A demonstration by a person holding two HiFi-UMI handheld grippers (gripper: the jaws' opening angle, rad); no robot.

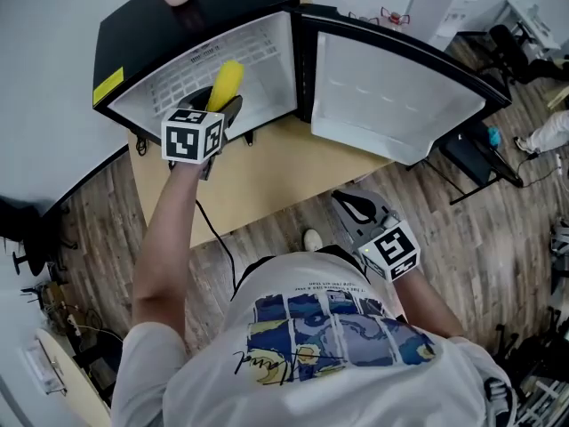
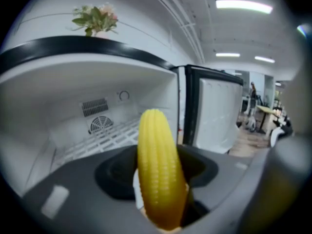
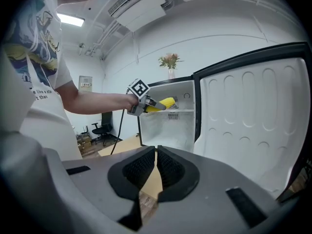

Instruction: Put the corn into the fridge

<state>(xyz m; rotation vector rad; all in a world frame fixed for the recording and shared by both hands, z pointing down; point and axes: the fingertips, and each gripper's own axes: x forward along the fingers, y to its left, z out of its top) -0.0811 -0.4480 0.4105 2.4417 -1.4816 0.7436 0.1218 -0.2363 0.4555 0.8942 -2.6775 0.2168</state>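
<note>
The left gripper (image 1: 222, 107) pinches a glossy yellow corn cob (image 2: 160, 172) with ribbed kernel rows, held at the mouth of the boxy black mini fridge (image 1: 133, 43), near its white wire shelf (image 2: 105, 139). The right gripper (image 3: 156, 165), its ridged black pads pressed together on nothing, faces the dimpled white door liner (image 3: 253, 116)

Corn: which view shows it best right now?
The left gripper view: the corn fills the centre, clamped between the jaws, kernels clear. The head view shows only its upper part, at the fridge opening. The right gripper view shows the corn small and distant.
</note>
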